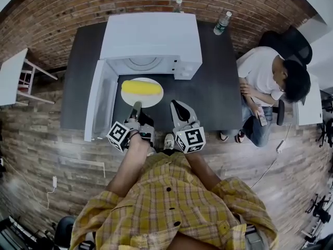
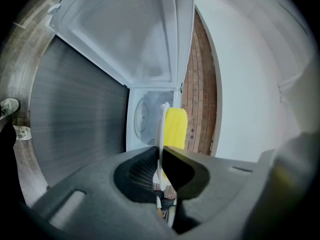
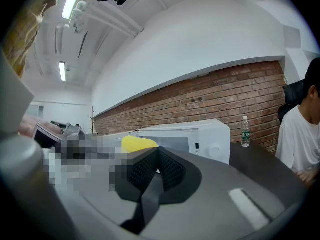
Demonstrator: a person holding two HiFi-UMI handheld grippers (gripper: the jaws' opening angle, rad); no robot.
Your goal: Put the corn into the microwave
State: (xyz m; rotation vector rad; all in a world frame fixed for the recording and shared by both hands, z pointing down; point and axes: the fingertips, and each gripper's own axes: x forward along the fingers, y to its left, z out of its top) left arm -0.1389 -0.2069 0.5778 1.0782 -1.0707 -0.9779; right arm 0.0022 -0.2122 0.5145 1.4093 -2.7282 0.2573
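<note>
A yellow corn cob (image 1: 141,87) lies on a white plate (image 1: 154,99) just in front of the white microwave (image 1: 151,38), whose door (image 1: 99,105) hangs open to the left. My left gripper (image 1: 136,107) is shut on the plate's near rim. In the left gripper view the plate (image 2: 162,129) shows edge-on between the pads, with the corn (image 2: 175,128) behind it and the microwave cavity (image 2: 142,116) beyond. My right gripper (image 1: 178,107) hovers beside the plate, shut with nothing in it. In the right gripper view the right gripper (image 3: 156,166) has its pads together, and the corn (image 3: 136,143) peeks over them.
The microwave stands on a dark table (image 1: 218,87) against a brick wall. Two water bottles (image 1: 222,22) (image 1: 178,4) stand at the table's back. A person in a white shirt (image 1: 270,82) sits at the table's right side. A white side table (image 1: 10,77) is at the far left.
</note>
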